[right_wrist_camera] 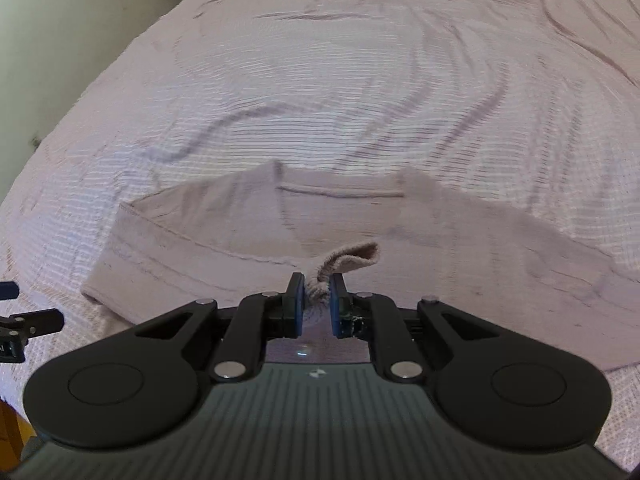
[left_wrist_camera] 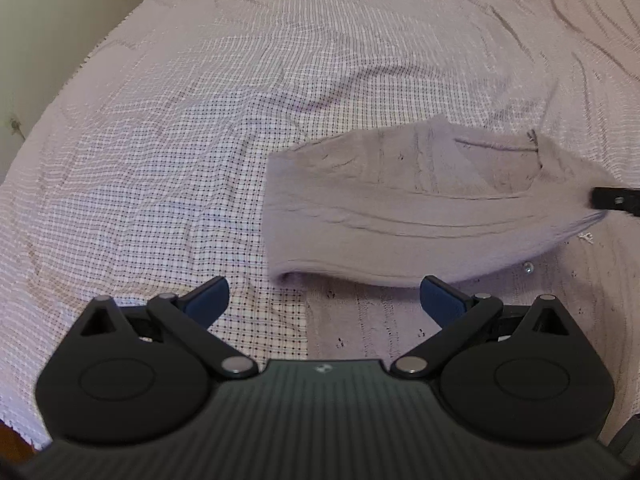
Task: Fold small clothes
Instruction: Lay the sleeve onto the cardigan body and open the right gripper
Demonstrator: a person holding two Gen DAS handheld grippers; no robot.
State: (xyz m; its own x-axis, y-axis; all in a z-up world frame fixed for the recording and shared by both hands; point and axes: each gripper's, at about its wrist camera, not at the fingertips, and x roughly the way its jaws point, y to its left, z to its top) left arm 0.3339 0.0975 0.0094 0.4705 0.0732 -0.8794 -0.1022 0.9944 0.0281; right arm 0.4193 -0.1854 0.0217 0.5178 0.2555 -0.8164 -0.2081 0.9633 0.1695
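bedspread point(left_wrist_camera: 200, 128): pale pink-white, fine dark grid check; in the right wrist view it reads as thin horizontal stripes. garment point(left_wrist_camera: 400, 200): plain dusty mauve-grey, ribbed lines along its length, no print. left tool point(left_wrist_camera: 324, 304): black links, blue pads, dark grey ribbed body. right tool point(right_wrist_camera: 318, 292): same colours. wall point(left_wrist_camera: 40, 40): off-white.

We're holding the left gripper point(left_wrist_camera: 324, 300) tilted steeply down with its jaws spread wide apart and nothing between the blue pads point(left_wrist_camera: 210, 300). The right gripper point(right_wrist_camera: 317, 296) is angling down too, jaws nearly together, pinching a fold of the garment point(right_wrist_camera: 340, 266).
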